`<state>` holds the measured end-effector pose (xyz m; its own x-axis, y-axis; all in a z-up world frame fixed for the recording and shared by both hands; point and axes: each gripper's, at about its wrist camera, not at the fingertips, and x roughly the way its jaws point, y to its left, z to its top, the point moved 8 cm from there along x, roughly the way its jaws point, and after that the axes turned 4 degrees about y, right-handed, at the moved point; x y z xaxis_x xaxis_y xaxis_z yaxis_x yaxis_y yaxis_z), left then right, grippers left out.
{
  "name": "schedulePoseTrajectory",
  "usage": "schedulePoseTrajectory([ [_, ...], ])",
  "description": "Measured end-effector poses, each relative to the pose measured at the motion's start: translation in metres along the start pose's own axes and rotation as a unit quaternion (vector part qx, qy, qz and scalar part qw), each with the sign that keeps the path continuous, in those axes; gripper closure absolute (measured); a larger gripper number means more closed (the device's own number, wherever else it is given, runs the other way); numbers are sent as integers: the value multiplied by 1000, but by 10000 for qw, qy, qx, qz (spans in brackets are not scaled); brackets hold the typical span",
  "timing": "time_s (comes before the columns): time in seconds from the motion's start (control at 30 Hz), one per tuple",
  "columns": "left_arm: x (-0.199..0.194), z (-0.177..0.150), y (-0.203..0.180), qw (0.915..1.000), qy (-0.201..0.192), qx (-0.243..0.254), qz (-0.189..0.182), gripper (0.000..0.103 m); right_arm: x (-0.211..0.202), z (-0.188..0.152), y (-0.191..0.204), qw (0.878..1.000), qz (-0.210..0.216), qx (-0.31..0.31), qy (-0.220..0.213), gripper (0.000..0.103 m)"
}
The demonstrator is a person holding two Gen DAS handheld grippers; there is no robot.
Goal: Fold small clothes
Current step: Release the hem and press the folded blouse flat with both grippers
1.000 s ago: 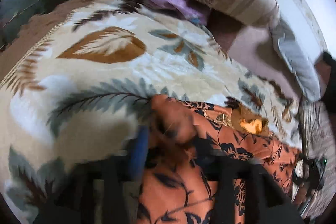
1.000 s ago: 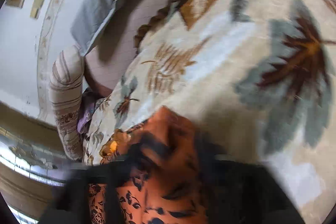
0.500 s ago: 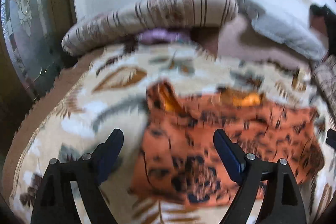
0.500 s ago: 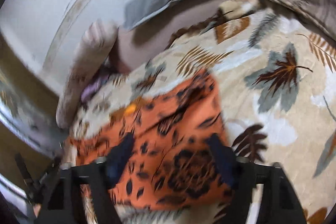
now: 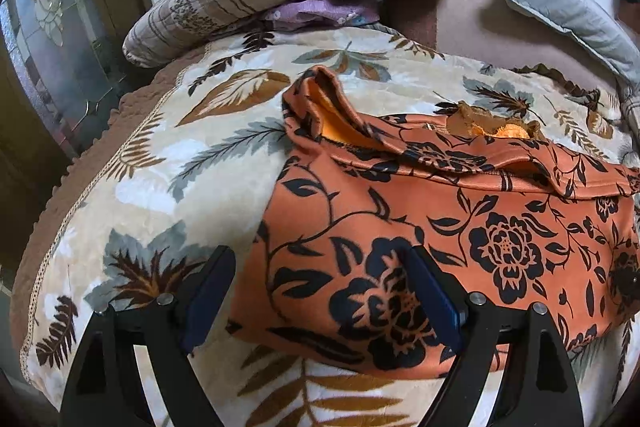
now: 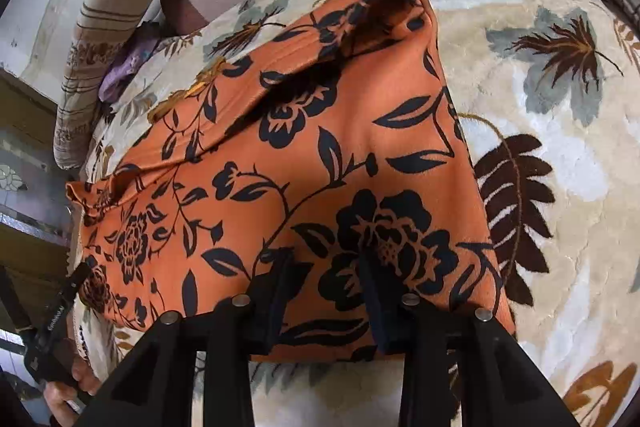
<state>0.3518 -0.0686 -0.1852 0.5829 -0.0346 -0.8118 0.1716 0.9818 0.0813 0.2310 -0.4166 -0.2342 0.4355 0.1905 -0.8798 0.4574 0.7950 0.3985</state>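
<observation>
Orange floral garment (image 5: 460, 227) sits on the leaf-print blanket (image 5: 180, 187), folded over once. Left gripper (image 5: 320, 287) gapes wide and empty; right gripper (image 6: 324, 287), just been narrowing, straddles its near edge. More folds probably left.

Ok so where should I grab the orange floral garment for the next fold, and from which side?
Probably the near hem of the orange floral garment, taken from the near side at both corners. That edge lies flat and straight on the leaf-print blanket, while the far edge is bunched. The left gripper stands open over the left corner; the right gripper has been closing over the cloth.
</observation>
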Motion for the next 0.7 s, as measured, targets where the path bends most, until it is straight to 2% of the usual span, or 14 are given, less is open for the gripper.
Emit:
schedulePoseTrajectory([
  [0.3,7,7,-7,9998,-52,180,85,15,5,7,11,9996,-172,-217,82,66],
  [0.4,8,8,-6,9997,-74,192,97,15,-2,11,20,9989,-215,-399,-74,66],
  [0.57,12,6,-8,9996,-49,264,122,15,-10,16,40,9972,-14,-656,-356,66],
  [0.63,15,5,-7,9995,-22,269,135,15,0,13,41,9974,-33,-694,-192,66],
  [0.7,21,2,-6,9996,79,249,134,15,19,3,36,9970,-240,-715,189,65],
])
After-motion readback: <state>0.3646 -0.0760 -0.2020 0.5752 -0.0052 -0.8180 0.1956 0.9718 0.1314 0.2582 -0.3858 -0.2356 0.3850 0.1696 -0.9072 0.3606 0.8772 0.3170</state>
